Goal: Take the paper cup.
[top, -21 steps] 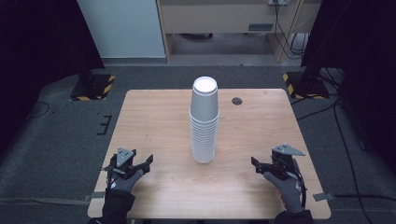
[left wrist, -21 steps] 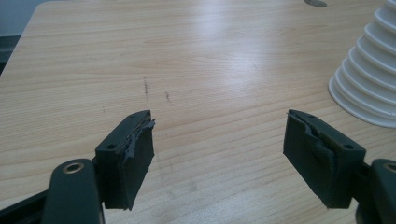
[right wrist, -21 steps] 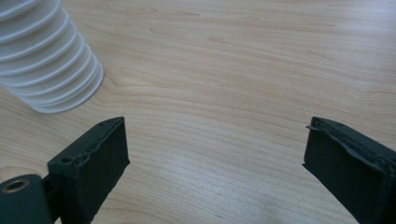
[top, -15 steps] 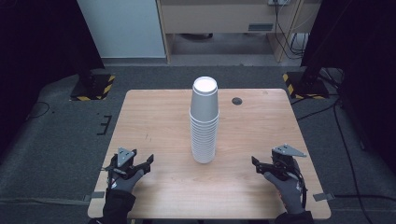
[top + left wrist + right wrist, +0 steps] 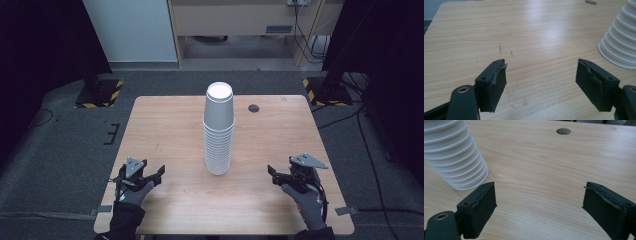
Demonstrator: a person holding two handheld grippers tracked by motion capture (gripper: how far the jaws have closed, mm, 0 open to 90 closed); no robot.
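Note:
A tall stack of white cups (image 5: 219,131), upside down, stands in the middle of the wooden table (image 5: 165,125). My left gripper (image 5: 150,176) rests near the front left edge, held by a gloved hand, its jaws wide apart with only bare wood between them (image 5: 541,75). The stack's ribbed base (image 5: 621,47) shows at the right of the left gripper view. My right gripper (image 5: 274,175) sits near the front right, open as well (image 5: 539,200), with nothing between its jaws. The cups (image 5: 454,157) show at the upper left of the right gripper view.
A small dark round hole (image 5: 253,108) lies in the tabletop behind and to the right of the stack. Dark carpet surrounds the table, with black stands with yellow-striped bases (image 5: 100,92) at the back corners and cables (image 5: 370,150) on the right.

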